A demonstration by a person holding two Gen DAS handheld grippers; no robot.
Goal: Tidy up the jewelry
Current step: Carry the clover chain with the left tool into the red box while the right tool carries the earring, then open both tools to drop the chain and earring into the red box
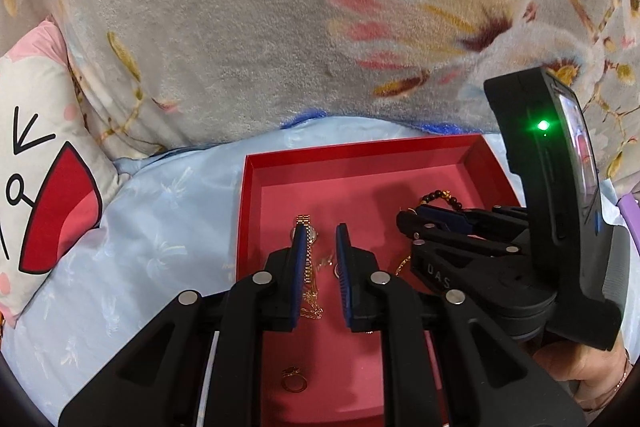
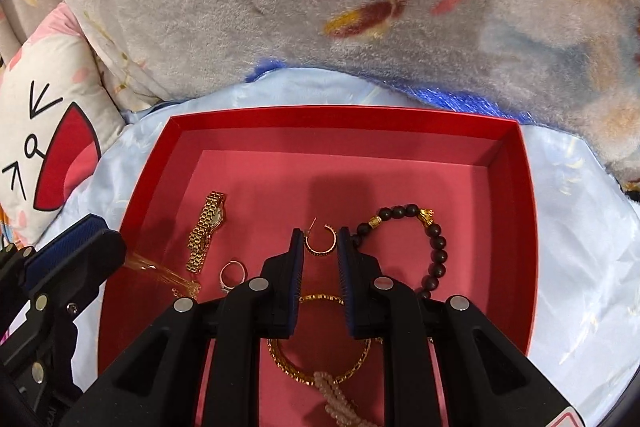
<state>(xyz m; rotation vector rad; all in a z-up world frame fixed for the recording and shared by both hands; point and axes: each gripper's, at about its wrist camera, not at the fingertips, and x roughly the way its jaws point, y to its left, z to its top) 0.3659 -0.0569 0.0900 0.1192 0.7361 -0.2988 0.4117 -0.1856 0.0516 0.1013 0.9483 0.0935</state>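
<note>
An open red tray (image 2: 344,111) (image 1: 360,147) lies on the bed and holds jewelry. Inside are a gold watch (image 2: 208,227) (image 1: 307,231), a ring (image 2: 232,273), a black bead bracelet (image 2: 436,247) (image 1: 440,197), a gold chain necklace (image 2: 320,363) and a pearl strand (image 2: 336,399). My right gripper (image 2: 321,239) (image 1: 408,227) hovers low over the tray. A gold hoop earring (image 2: 320,245) sits between its tips, and the pads stand just off it. My left gripper (image 1: 320,239) (image 2: 116,247) is at the tray's left rim, narrow-jawed, with a fine gold chain (image 2: 160,273) (image 1: 310,301) trailing from it to the tray floor.
A grey floral fleece blanket (image 1: 240,27) rises behind the tray. A cartoon-print pillow (image 1: 44,167) lies at the left. The tray rests on light blue satin bedding (image 2: 568,247). A person's hand (image 1: 592,375) grips the right tool. Another gold ring (image 1: 294,383) lies near the tray's front.
</note>
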